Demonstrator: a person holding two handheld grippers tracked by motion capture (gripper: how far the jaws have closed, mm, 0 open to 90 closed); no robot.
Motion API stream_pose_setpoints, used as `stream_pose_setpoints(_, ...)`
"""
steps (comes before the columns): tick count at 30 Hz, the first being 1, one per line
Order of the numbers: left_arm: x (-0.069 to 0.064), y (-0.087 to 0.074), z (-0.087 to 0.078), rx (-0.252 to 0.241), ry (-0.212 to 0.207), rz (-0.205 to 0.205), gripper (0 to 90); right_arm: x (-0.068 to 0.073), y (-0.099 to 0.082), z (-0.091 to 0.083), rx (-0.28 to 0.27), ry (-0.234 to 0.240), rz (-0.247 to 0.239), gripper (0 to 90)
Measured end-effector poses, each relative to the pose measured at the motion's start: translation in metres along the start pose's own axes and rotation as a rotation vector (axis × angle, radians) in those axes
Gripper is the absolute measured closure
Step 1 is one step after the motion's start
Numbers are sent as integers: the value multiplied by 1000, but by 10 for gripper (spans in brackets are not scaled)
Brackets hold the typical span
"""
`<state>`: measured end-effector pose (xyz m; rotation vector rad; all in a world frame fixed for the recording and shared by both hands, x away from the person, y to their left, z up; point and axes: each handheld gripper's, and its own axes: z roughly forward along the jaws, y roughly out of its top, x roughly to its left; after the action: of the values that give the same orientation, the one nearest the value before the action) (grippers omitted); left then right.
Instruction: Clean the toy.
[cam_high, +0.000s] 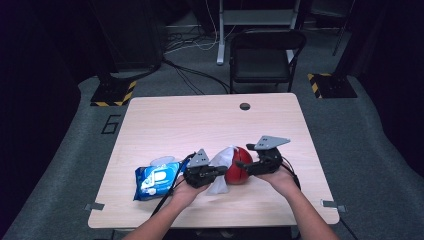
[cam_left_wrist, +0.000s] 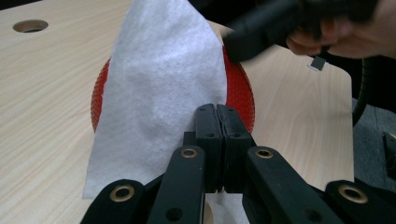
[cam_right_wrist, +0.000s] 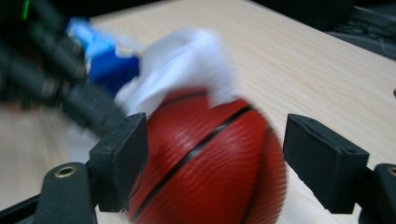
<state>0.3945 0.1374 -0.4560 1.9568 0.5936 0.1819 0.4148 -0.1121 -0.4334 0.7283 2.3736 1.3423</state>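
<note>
Red ball (cam_high: 238, 171), basketball-style: pebbled skin, thin black seam lines, sits on the table (cam_high: 200, 125) near the front edge, about mid-width. A white wipe (cam_high: 222, 162) is draped over its top and left side; thin, fibrous sheet, one corner peaking up, lower edge trailing onto the table in front of the ball. In the left gripper view the wipe (cam_left_wrist: 159, 93) covers most of the ball (cam_left_wrist: 240, 95), with only red rims showing on either side.

Left hand-held gripper (cam_high: 216, 171): jaws pressed fully together, pinching the wipe's lower edge; the sheet runs up from the closed tips and a bit pokes out below them. The gripper lies roughly level, pointing right toward the ball, hand gripping it from behind, forearm coming in from the bottom edge.

Right hand-held gripper (cam_high: 241, 165): jaws part-open, straddling the ball (cam_right_wrist: 210, 158). In the right gripper view the left pad is against the ball's side and the right pad stands off with a clear gap, so no firm grip. Picture blurred. The gripper points left, toward the other one, the hand beneath its body and the cable trailing off to the right.

Blue wipes pack (cam_high: 155, 181) lies flat, just left of the left hand.
</note>
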Motion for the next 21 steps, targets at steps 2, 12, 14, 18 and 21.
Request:
stream_pose_setpoints(2, 3, 3, 3, -6, 1, 7, 884, 8, -1, 6, 38, -25, -60, 186)
stream_pose_setpoints(12, 13, 16, 21, -62, 2, -28, 886, -30, -12, 2, -9, 3, 179, 209)
stream_pose_setpoints(14, 13, 16, 24, -61, 2, -30, 886, -37, -14, -1, -26, -5, 211, 213)
stream_pose_setpoints(18, 13, 12, 29, -32, 1, -31, 885, -46, -19, -5, -50, -18, 254, 223)
stream_pose_setpoints(21, 13, 9, 35, -17, 0, -38, 885, -58, -24, -12, -70, -50, 300, 231)
